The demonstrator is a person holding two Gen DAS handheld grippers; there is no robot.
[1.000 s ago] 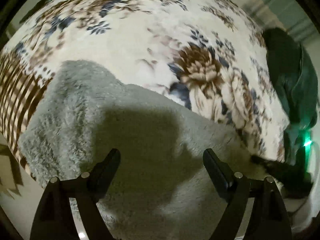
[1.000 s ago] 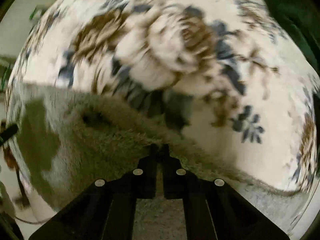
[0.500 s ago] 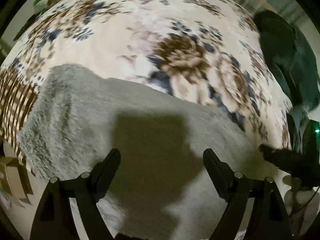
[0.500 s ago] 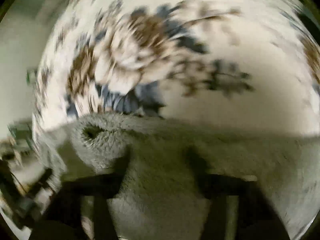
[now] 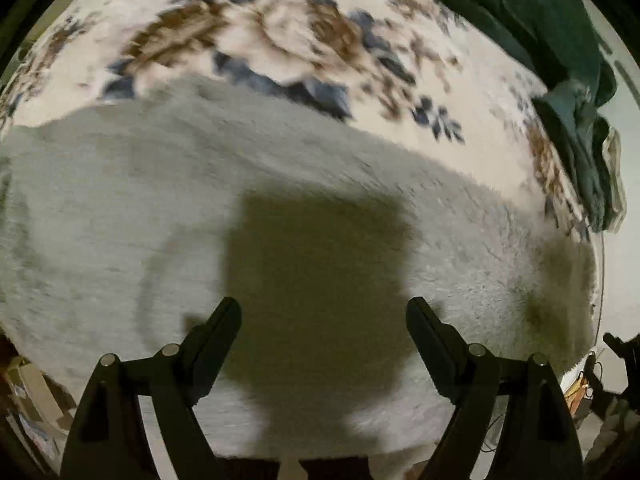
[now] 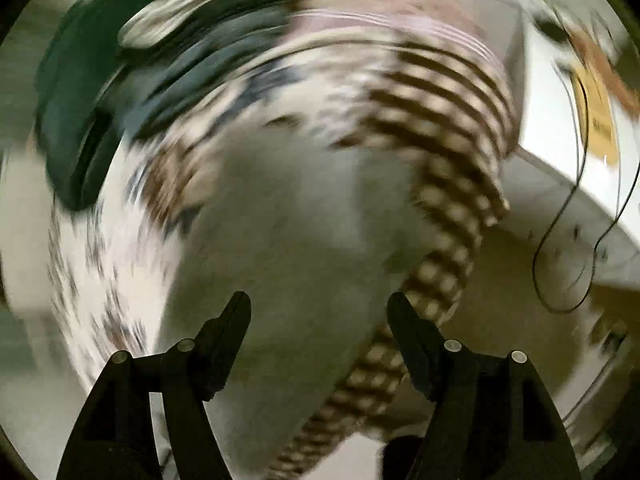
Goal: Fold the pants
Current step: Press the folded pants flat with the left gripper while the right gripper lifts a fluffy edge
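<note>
looking down from above, the left hand-held gripper (image 5: 323, 312) hangs over a pair of fluffy pale grey fleece pants (image 5: 160, 208), its two black fingers (image 5: 218, 340) spread wide apart with nothing between them. the pants lie flat on a cream bedspread printed with brown and blue flowers (image 5: 280, 36), filling the lower half of the left wrist view. a square dark shadow (image 5: 316, 276) falls on the grey fleece just ahead of the fingers. a crumpled dark green garment (image 5: 560, 52) lies on the same bedspread at the far right, well apart from the pants.

the right wrist view is heavily smeared by motion. the right hand-held gripper (image 6: 319, 308) has just been opening; its jaws now stand apart and grip nothing. below it the same grey pants show as a pale blurred patch, near the edge of the bedspread, where a brown-and-cream checked border (image 6: 452, 184) curves past. the green garment appears as a dark smear at upper left. a thin black cable (image 6: 560, 216) loops over a white surface at the right.
</note>
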